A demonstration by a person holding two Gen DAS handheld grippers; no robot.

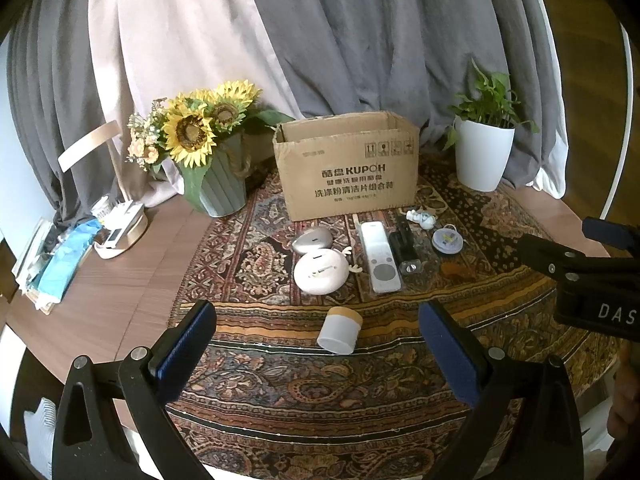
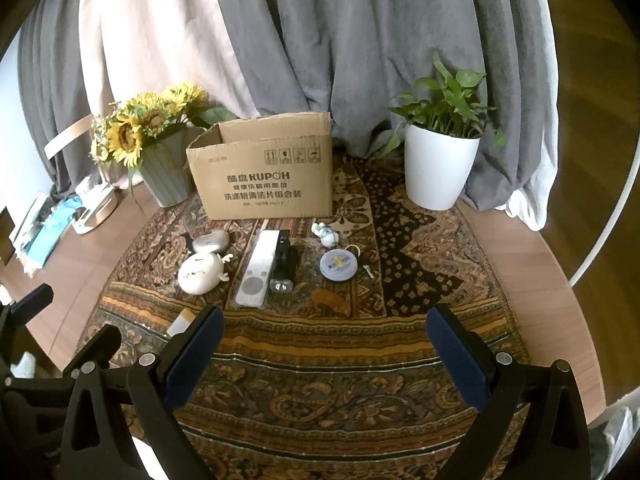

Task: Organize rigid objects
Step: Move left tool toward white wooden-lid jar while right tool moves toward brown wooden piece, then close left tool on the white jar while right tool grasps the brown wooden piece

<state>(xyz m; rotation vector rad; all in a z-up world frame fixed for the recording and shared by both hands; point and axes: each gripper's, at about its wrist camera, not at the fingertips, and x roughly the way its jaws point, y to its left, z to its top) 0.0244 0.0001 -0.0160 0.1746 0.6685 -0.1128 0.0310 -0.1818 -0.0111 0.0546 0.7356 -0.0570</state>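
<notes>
L to R on the rug: 1 sunflower vase, 1 open box, 2 pebble gadgets, 1 jar lying nearest, 1 white remote, 1 black lighter, 1 figurine, 1 disc, 1 potted plant. Left gripper & right gripper: both spread wide, empty.

Open patterned cloth up front, nothing blocking there but a small jar lying left of centre. Crowded row of small items just before the cardboard box. Box top open, flanked by sunflower vase and potted plant.
</notes>
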